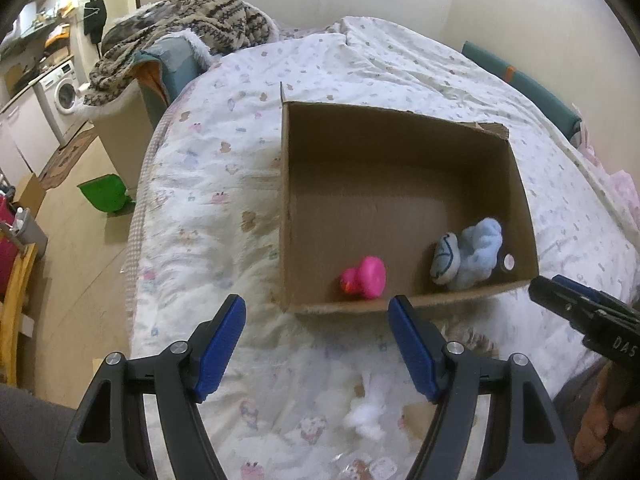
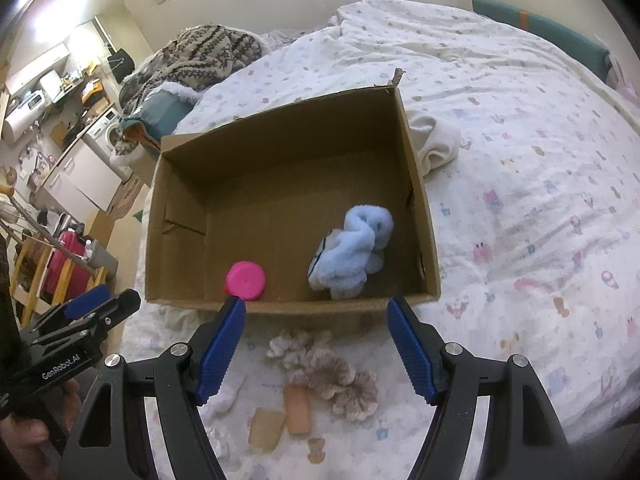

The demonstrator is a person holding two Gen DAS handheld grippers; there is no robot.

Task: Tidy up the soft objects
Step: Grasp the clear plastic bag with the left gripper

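Note:
An open cardboard box (image 1: 400,148) (image 2: 280,140) sits on the bed. In it lie a pink rubber duck (image 1: 366,274) (image 2: 245,275) near the front wall and a light blue fluffy sock (image 1: 478,250) (image 2: 352,248). My left gripper (image 1: 316,320) is open and empty just in front of the box; it shows at the left in the right wrist view (image 2: 100,300). My right gripper (image 2: 316,320) is open and empty above a beige knitted scrunchie (image 2: 332,372), a peach-coloured block (image 2: 298,408) and a white fluffy piece (image 1: 366,412) on the sheet.
A cream cloth (image 2: 436,140) lies right of the box. A patterned blanket (image 1: 180,36) is piled at the bed's far left. The bed edge drops to the floor on the left, with a green dustpan (image 1: 106,194) and a washing machine (image 1: 64,92) beyond.

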